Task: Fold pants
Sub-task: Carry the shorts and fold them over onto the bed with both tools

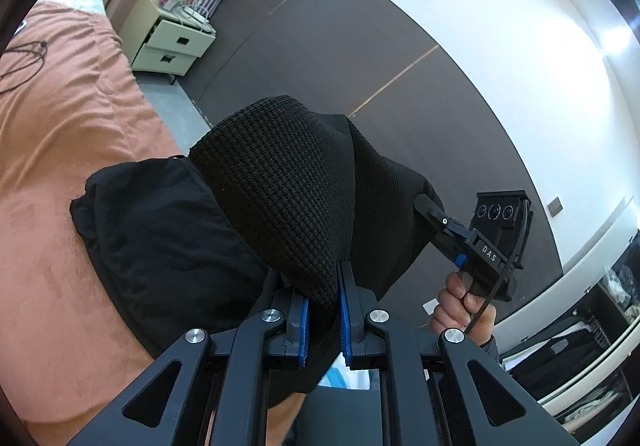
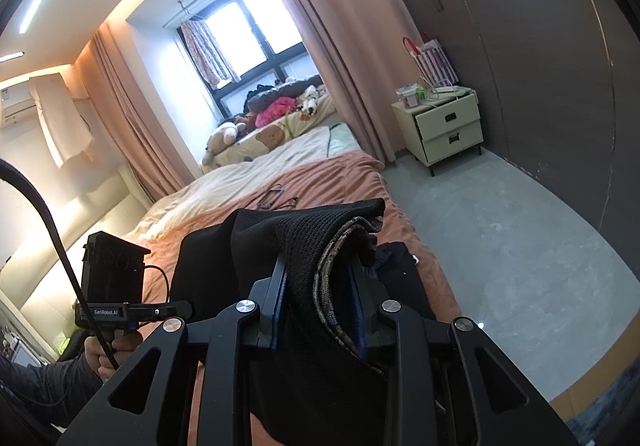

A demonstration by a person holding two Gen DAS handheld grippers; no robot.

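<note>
two grippers, both clamped on the same one pair of black pants.

left gripper: jaws nearly closed, blue pads pinching a bunched fold of the waffle-knit black fabric. cloth rises ahead of the fingers and drapes both ways.

right gripper: jaws a bit wider, pinching a thicker bundle, black knit outside plus a mottled brown-grey inner layer showing at the edge. in the left wrist view the right gripper's tip goes into the right end of the same raised cloth, and one hand holds its handle. in the right wrist view the left gripper sits at lower left, one hand on its grip, grey sleeve behind it.

pants location: top edge lifted between the two grippers, the rest trailing down onto the orange bedspread near the bed's edge. a smoother black part lies bunched on the spread to the left in the left wrist view.

other counts: one cream nightstand with two drawers, top one slightly pulled out; one striped bag on it; one thin dark cable on the bed; one window; dark wardrobe wall on the right.
</note>
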